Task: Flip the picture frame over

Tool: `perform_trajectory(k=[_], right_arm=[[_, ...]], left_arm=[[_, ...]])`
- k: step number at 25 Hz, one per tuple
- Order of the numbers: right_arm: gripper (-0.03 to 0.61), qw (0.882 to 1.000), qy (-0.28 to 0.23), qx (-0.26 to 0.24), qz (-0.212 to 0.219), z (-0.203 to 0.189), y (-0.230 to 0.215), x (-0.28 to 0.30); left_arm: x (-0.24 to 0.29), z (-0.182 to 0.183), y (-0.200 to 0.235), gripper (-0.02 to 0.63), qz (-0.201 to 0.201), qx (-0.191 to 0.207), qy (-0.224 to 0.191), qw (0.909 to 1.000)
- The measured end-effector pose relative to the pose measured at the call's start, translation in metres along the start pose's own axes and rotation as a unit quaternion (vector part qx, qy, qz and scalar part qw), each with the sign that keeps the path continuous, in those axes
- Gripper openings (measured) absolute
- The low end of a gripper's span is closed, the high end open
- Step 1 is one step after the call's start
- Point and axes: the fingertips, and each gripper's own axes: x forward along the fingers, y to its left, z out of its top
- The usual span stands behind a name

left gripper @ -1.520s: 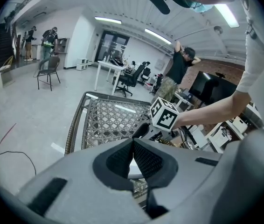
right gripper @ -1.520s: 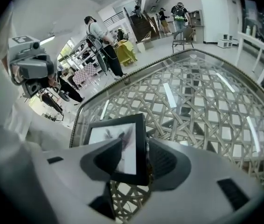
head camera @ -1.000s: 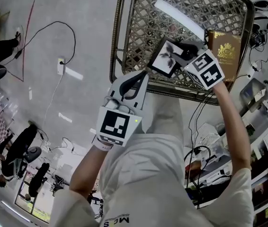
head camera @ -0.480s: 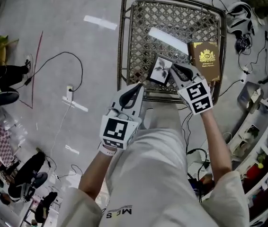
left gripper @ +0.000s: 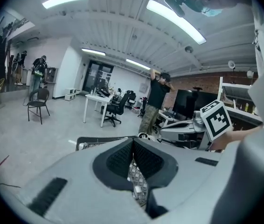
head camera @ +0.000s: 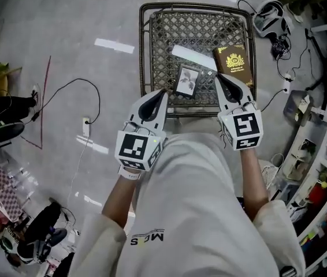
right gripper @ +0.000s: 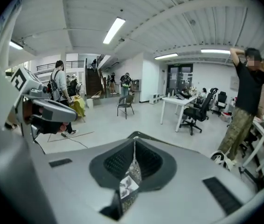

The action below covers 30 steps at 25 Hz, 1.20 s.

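Note:
The picture frame (head camera: 186, 81) lies flat on the wicker table (head camera: 147, 51) with its black-and-white flower print facing up; no gripper touches it. My right gripper (head camera: 218, 78) hovers above the table's near edge, just right of the frame. Its jaws are closing, with tips almost together and nothing between them. In the right gripper view, part of the frame (right gripper: 128, 186) shows far below through the slit under the jaws of the right gripper (right gripper: 134, 142). My left gripper (head camera: 162, 93) hangs shut and empty at the frame's near left, and the left gripper (left gripper: 133, 141) shows tips together.
A brown book with a gold crest (head camera: 233, 60) lies on the table right of the frame. A white headset (head camera: 267, 11) and cables lie on the floor beyond the right corner. A floor socket with a cable (head camera: 86, 126) sits to the left. Shelves line the right side.
The right gripper let go of the frame, which went from held up at a tilt to lying flat on the table. Both grippers rose and drew back toward me.

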Motion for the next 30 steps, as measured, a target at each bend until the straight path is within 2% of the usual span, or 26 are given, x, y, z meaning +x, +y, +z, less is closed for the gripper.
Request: perform_trajectory(k=[6, 11, 18, 30], right_arm=[[0.026, 0.997, -0.069, 0.022, -0.02, 0.032, 0.001, -0.051], [0.02, 0.994, -0.098, 0.04, -0.034, 0.041, 0.004, -0.073], [0.017, 0.991, -0.101, 0.071, -0.046, 0.031, 0.01, -0.082], [0.017, 0.991, -0.101, 0.064, -0.058, 0.03, 0.013, -0.087]], left_arm=[[-0.011, 0.029, -0.009, 0.025, -0.006, 0.014, -0.026, 0.9996], [-0.017, 0.042, -0.015, 0.025, -0.016, 0.03, -0.038, 0.9987], [-0.017, 0.041, -0.025, 0.025, -0.028, 0.036, -0.038, 0.9982], [-0.017, 0.04, -0.032, 0.025, -0.035, 0.028, -0.043, 0.9981]])
